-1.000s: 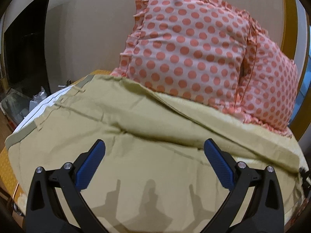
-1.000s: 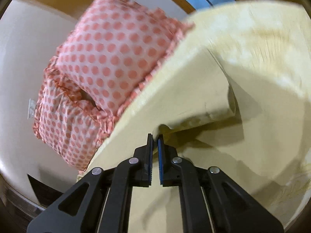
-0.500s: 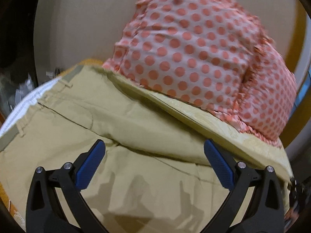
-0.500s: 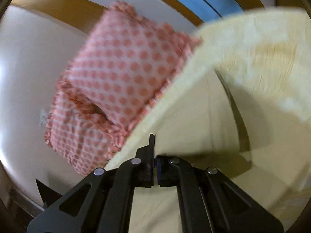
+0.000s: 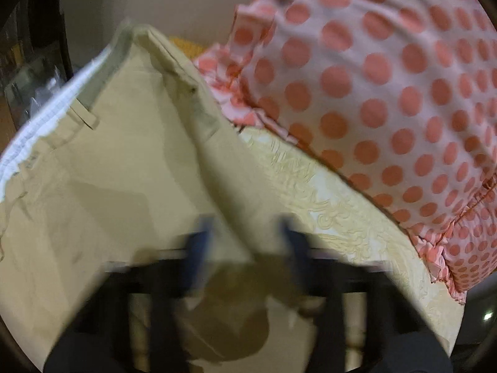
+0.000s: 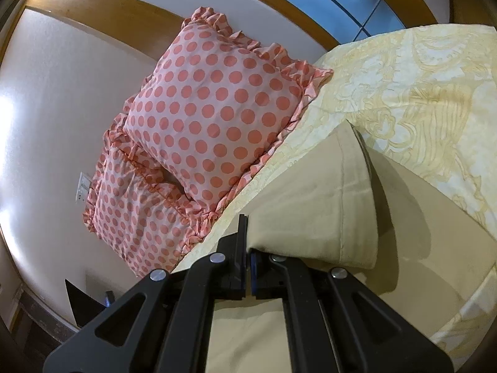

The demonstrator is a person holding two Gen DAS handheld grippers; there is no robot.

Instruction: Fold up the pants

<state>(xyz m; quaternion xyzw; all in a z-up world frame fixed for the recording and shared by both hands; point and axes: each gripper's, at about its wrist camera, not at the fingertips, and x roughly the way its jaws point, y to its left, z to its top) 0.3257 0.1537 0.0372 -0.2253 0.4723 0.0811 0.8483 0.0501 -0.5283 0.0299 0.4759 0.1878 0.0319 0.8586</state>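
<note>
Right gripper [image 6: 248,248] clamping hem of khaki cotton pants [image 6: 310,205], left gripper [image 5: 245,242] blurred, jaws parted, straddling pants fold near bedspread [image 5: 326,202] edge

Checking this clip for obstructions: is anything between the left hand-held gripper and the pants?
Nothing visible. The left hand-held gripper, blurred, sits directly over the pants, a fabric ridge between its fingers. The polka-dot pillows lie off to the side.

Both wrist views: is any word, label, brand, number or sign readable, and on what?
None readable.
pants: no tag or print shows.
polka-dot pillows: dots only.
bedspread: floral pattern, no text.
wall switch plate: too small to tell any marking.
Left wrist view: motion-blurred.
</note>
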